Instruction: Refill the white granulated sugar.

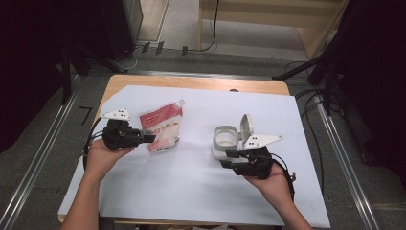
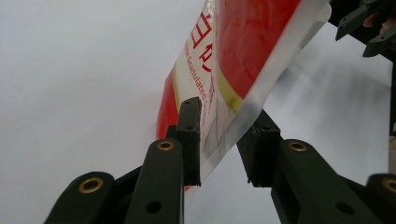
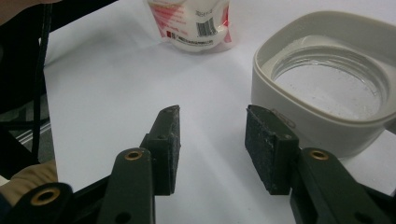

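Your left gripper [image 1: 149, 138] sits at the left-middle of the high view, jaws pointing toward frame right, with the red-and-white sugar pouch [image 1: 163, 125] right at its tips. In the left gripper view the pouch's [image 2: 233, 60] sealed white edge runs between the pads [image 2: 190, 135], but there's daylight on the right-hand side, so the jaws look loosened, not clamped. I'd say you've got nothing properly pinched there, just the bag's edge sitting in the gap.

The pouch's long axis runs from lower-centre up toward the spout corner at the upper right of its outline, tilted a bit clockwise in the high view. It lies on the white sheet [image 1: 191, 191].

Your right gripper [image 1: 233, 154] is right of centre, about half open with nothing in it; in the right gripper view both pads [image 3: 268, 149] hang over bare sheet. The white container [image 1: 225, 141] with its flip lid [image 1: 245, 125] standing up is just beside those jaws, mouth open.

So the thing that matters: the pouch is off to the left of the container, well apart from it, and your left hand [image 1: 103, 155] is the near one. The container lies to frame right of the pouch, so any pour has to travel that way.
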The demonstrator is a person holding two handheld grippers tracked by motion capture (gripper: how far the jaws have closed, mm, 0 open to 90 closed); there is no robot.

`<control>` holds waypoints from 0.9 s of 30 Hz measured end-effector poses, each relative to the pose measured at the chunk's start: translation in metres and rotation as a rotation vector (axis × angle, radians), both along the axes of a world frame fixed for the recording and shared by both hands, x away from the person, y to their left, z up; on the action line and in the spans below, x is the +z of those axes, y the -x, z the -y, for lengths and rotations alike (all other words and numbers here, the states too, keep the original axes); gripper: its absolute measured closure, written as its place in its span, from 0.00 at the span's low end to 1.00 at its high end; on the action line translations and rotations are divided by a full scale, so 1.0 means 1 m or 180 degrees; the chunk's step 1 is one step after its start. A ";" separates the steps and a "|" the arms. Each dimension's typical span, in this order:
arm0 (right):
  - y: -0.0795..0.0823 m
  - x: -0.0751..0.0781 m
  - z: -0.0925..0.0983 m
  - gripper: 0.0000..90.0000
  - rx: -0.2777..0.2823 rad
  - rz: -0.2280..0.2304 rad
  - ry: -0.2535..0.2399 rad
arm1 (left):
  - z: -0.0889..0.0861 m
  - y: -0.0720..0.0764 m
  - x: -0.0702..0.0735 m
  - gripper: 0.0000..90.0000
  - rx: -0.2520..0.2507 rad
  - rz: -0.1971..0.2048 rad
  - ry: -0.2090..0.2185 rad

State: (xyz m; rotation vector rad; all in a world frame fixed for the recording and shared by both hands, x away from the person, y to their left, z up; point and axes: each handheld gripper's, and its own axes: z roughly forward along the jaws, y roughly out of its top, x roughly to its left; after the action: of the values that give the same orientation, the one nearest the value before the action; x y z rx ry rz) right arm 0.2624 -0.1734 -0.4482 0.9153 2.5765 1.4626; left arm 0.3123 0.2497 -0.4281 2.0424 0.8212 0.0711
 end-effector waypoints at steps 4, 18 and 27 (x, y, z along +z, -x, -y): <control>-0.001 -0.001 0.000 0.62 0.0019 0.0007 0.0054 | -0.001 0.000 0.001 0.77 -0.0006 0.0022 0.0001; 0.002 0.009 0.008 0.62 0.0001 0.0067 0.0046 | -0.009 0.010 0.007 0.64 0.0049 0.0028 -0.0086; 0.002 0.016 0.029 0.63 -0.0116 0.0068 0.0030 | -0.027 0.018 0.009 0.57 0.0161 0.0001 -0.0130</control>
State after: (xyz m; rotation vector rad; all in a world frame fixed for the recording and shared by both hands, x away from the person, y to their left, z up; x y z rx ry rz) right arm 0.2608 -0.2020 -0.4318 0.9352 2.5357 1.4417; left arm 0.2942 0.2771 -0.4191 2.0599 0.8779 0.1172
